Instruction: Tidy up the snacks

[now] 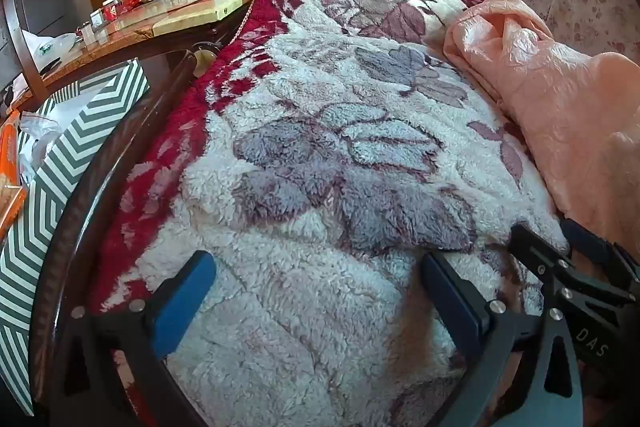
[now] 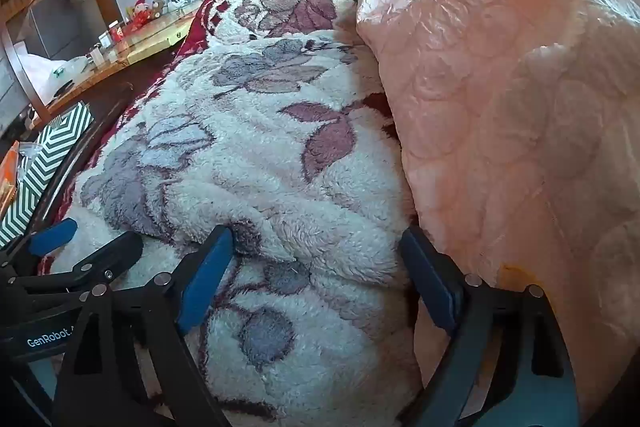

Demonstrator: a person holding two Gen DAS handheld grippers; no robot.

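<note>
Both grippers tilt down over the fleece blanket (image 1: 320, 147), the left gripper (image 1: 320, 291) and the right gripper (image 2: 316, 279) gaping empty; the chevron box (image 1: 68, 163) at nine o'clock is cut off.

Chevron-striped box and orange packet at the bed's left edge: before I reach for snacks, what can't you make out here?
- Chevron-striped box: contents hidden by white plastic and its own wall; left wrist view.
- Orange packet: cut off by the frame edge, label unreadable.
- Same box in the right wrist view: cropped, too small.
- Under the pink quilt: hidden.
- Both grippers open, empty.
</note>
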